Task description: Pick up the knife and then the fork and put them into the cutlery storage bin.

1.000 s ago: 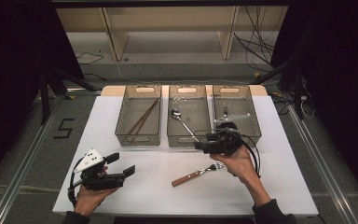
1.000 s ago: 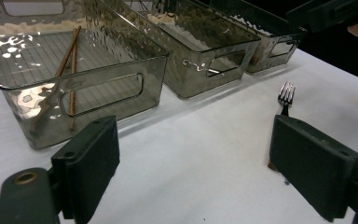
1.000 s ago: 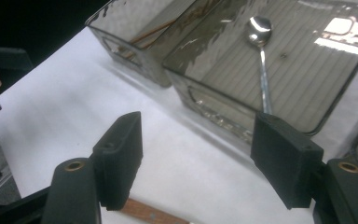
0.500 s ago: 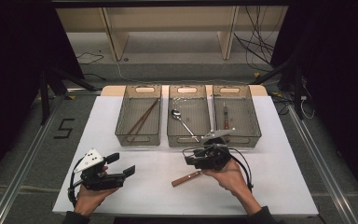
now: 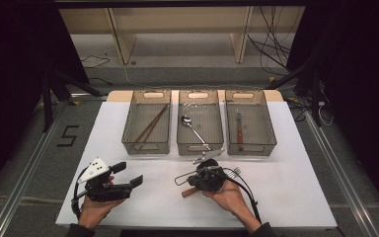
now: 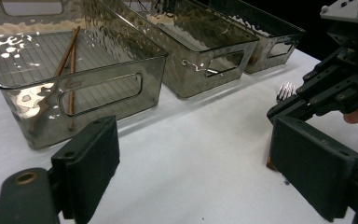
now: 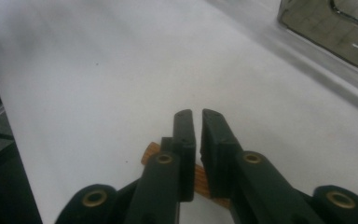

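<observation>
My right gripper (image 5: 197,178) is low over the white table (image 5: 286,177), and its jaws have just been closing: in the right gripper view they stand nearly together around the wooden handle of the fork (image 5: 212,180), which passes under and between them (image 7: 196,140). I cannot tell whether the pads actually press on the wood. The fork lies flat near the front middle of the table, just in front of the middle bin (image 5: 200,123). Its long axis runs on a diagonal, with the tines (image 6: 285,90) pointing away to the right, toward the right bin (image 5: 250,121), and the handle end toward my side and left.

There is bare table on both sides of the fork and between it and the front edge. The three bins stand side by side behind it, the left bin (image 5: 147,121) holding chopsticks (image 6: 70,56).

My left gripper (image 5: 128,183) sits near the front left edge, its jaws wide apart on nothing.
</observation>
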`<state>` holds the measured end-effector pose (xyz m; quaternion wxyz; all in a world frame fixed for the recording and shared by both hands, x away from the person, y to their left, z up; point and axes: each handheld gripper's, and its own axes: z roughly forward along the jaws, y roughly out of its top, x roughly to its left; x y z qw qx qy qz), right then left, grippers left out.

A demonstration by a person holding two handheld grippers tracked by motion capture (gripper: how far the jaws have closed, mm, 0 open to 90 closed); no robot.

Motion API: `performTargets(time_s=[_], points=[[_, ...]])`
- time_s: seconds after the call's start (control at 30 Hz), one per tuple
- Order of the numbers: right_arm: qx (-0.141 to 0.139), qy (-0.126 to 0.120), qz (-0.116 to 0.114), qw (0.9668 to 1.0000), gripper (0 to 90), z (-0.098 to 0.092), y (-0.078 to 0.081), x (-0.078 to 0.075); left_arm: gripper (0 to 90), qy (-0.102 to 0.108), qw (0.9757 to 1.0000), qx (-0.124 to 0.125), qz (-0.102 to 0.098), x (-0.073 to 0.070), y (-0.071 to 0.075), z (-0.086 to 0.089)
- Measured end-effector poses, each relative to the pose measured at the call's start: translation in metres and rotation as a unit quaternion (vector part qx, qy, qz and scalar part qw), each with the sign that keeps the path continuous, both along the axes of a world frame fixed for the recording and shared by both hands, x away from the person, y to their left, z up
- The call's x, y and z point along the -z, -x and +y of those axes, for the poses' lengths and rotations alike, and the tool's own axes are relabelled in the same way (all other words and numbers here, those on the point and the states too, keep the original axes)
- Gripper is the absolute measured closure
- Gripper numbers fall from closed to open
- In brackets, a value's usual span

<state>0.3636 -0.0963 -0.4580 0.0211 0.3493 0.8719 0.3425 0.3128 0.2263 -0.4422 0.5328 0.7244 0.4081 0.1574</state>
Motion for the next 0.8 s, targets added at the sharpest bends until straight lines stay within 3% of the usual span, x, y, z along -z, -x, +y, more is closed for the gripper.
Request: performTargets(time_s=[0.43,0.8], points=[[-0.009,0.027,0.002,0.9996,90.0,0.013,0.001,0.017,15.7,0.000,1.0000,0.000,0.000,0.000,0.000,0.000],[-0.013,0.028,0.010,0.9995,90.0,0.012,0.003,0.016,15.6,0.000,1.0000,0.001,0.000,0.000,0.000,0.000]])
